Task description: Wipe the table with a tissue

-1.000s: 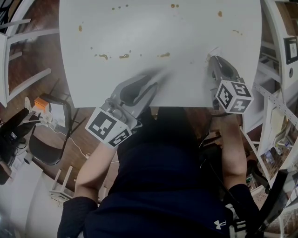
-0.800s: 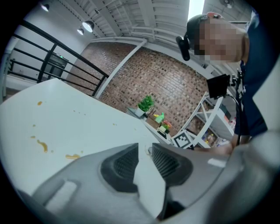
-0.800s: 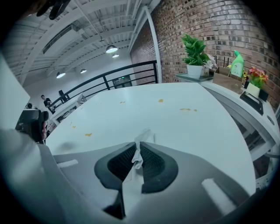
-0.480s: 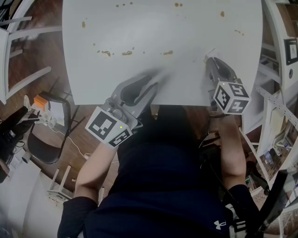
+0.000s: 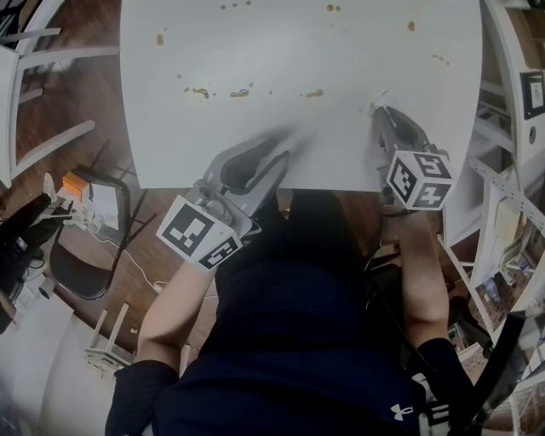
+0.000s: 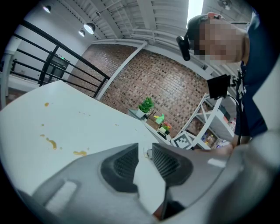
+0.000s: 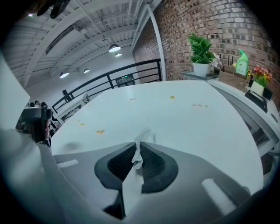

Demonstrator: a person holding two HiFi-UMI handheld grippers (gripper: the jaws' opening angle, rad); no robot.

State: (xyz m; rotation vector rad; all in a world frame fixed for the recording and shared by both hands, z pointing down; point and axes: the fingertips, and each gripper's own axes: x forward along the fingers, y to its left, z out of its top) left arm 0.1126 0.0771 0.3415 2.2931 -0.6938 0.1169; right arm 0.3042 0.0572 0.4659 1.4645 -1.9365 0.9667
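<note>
Right gripper point(image 5: 381, 111): jaws closed tight on tissue point(image 5: 375, 102), pinched btwn the pads w/ a crumpled white tuft sticking out past the tips. Tips angle down, tissue at the surface point(image 5: 298, 51) nr its right side, a bit in from the near edge. Left gripper point(image 5: 285, 141): jaws a narrow gap apart, nothing gripped, white of the surface showing thru the gap. It sits low over the near edge, left of centre, well apart from the right one. Brown smears point(image 5: 240, 92) in a loose row across the middle of the surface, beyond both grippers & apart from the tissue. More specks point(image 5: 332, 8) along the far edge. White shelving point(image 5: 502, 128) just right of the surface. Black chair point(image 5: 89, 277) on the floor at left.
</note>
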